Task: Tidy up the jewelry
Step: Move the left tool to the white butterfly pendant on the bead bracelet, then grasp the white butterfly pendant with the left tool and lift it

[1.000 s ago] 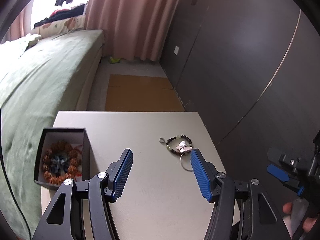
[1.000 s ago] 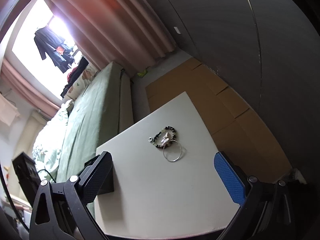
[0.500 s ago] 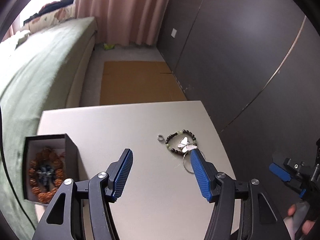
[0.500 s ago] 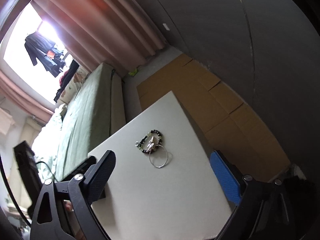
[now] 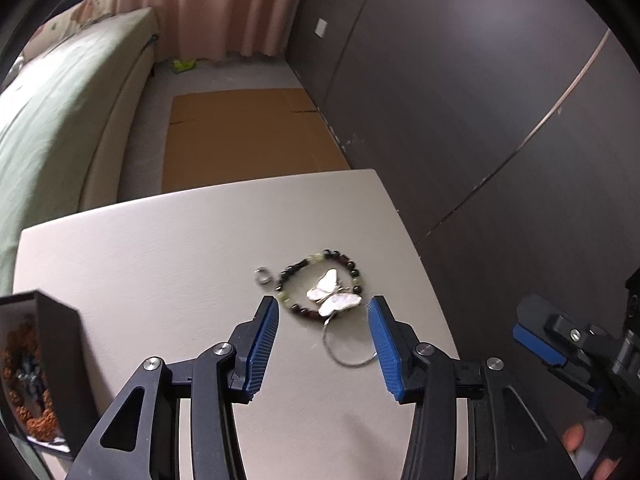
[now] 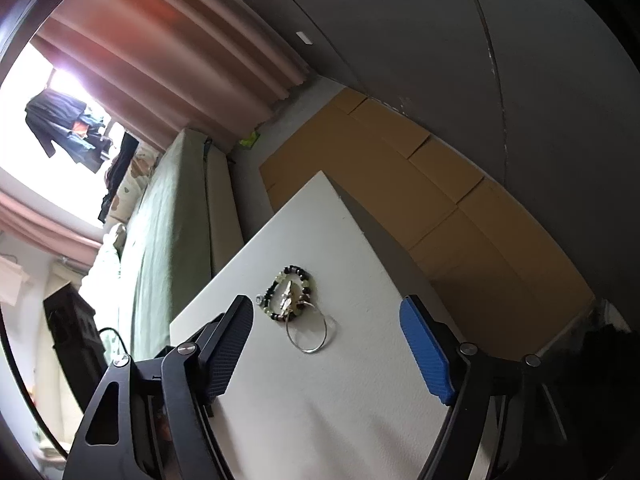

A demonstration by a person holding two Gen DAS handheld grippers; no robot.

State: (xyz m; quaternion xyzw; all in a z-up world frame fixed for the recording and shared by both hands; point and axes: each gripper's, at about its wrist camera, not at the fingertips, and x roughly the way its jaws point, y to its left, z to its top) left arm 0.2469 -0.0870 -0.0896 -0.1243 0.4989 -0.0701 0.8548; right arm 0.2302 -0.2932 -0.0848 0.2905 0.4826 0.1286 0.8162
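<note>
Left gripper [image 5: 322,344]: black two-finger tool with blue ribbed pads, jaws spread wide, nothing between them, hovering over the near half of the table.
Right gripper [image 6: 326,354]: same build, jaws also wide apart and empty; in the left wrist view it shows off the table's right edge [image 5: 560,344], so it stands farther from the jewelry than the left one.
Thin silver hoop bangle [image 5: 348,346]: flat on the pale white tabletop [image 5: 140,264], lying between the left tool's pads and a little ahead of them — the nearest piece.
White butterfly-shaped pendant [image 5: 334,298]: just beyond the hoop, touching or overlapping it, resting inside the bead loop.
Dark-and-green beaded bracelet [image 5: 320,280]: a closed loop lying flat, straight ahead of the left tool and roughly centred on its opening.
Small silver ring [image 5: 263,276]: just left of the bracelet, apart from it.
Open black square box [image 5: 36,376]: at the table's left edge, well apart from the cluster, already holding brown wooden beads.
Key relation: the cluster lies dead ahead of the left tool — a short forward and downward move would likely bracket it; the box is off to its left.
</note>
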